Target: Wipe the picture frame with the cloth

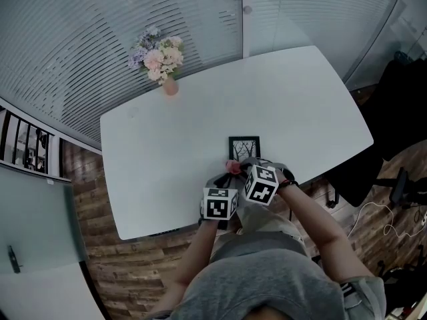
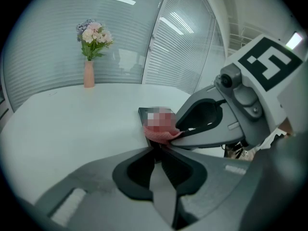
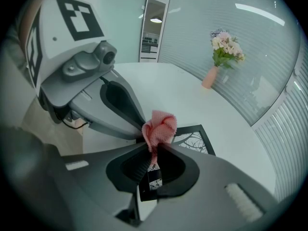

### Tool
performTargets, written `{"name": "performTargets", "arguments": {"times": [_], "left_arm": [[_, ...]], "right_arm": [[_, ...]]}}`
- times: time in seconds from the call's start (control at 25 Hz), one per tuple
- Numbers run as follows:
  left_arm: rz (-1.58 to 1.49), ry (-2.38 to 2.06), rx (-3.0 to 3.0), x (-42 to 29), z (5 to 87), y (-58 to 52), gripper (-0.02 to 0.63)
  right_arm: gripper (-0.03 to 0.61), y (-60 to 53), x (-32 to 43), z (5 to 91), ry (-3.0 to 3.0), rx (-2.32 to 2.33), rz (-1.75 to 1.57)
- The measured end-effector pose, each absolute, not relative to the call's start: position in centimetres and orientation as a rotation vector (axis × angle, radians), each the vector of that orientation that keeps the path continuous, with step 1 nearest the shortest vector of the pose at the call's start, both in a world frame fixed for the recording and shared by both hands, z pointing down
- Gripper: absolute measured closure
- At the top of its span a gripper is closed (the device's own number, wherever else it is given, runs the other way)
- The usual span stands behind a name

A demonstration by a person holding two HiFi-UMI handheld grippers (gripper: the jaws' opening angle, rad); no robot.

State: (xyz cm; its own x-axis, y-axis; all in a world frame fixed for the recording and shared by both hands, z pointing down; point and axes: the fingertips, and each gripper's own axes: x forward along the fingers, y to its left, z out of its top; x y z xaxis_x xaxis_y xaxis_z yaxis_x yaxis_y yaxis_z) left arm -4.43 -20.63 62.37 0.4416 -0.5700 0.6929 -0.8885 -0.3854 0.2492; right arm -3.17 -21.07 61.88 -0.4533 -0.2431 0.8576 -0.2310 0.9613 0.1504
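Note:
A small black picture frame with a tree print lies on the white table near its front edge. My left gripper is shut, and the frame's near edge runs into its jaws. My right gripper is shut on a bunched pink cloth, held just above the frame. In the head view both grippers sit side by side at the table's front edge, left gripper and right gripper, with the cloth at the frame's near side.
A pink vase of flowers stands at the table's far left edge. Glass walls with blinds run behind the table. A dark chair and floor cables are on the right.

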Motion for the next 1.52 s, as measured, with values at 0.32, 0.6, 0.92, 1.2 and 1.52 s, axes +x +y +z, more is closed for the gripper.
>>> {"name": "performTargets", "arguments": {"times": [0.32, 0.6, 0.92, 1.2, 1.52], "left_arm": [[0.681, -1.208, 2.080, -4.4, 62.4, -20.5, 0.568], [0.684, -1.197, 2.073, -4.4, 62.4, -20.5, 0.568], [0.681, -1.185, 2.062, -4.4, 62.5, -20.5, 0.568], [0.692, -1.176, 2.068, -4.2, 62.5, -20.4, 0.568], [0.696, -1.167, 2.069, -4.3, 62.4, -20.5, 0.568]], "right_arm": [[0.538, -22.8, -2.5, 60.1, -2.091, 0.405, -0.047], [0.538, -25.6, -0.8, 59.5, -2.077, 0.478, -0.047], [0.538, -28.3, 1.0, 60.2, -2.031, 0.541, -0.056], [0.538, -29.9, 2.0, 61.1, -1.985, 0.578, -0.065], [0.538, -30.1, 1.9, 62.2, -1.963, 0.551, -0.053]]}}
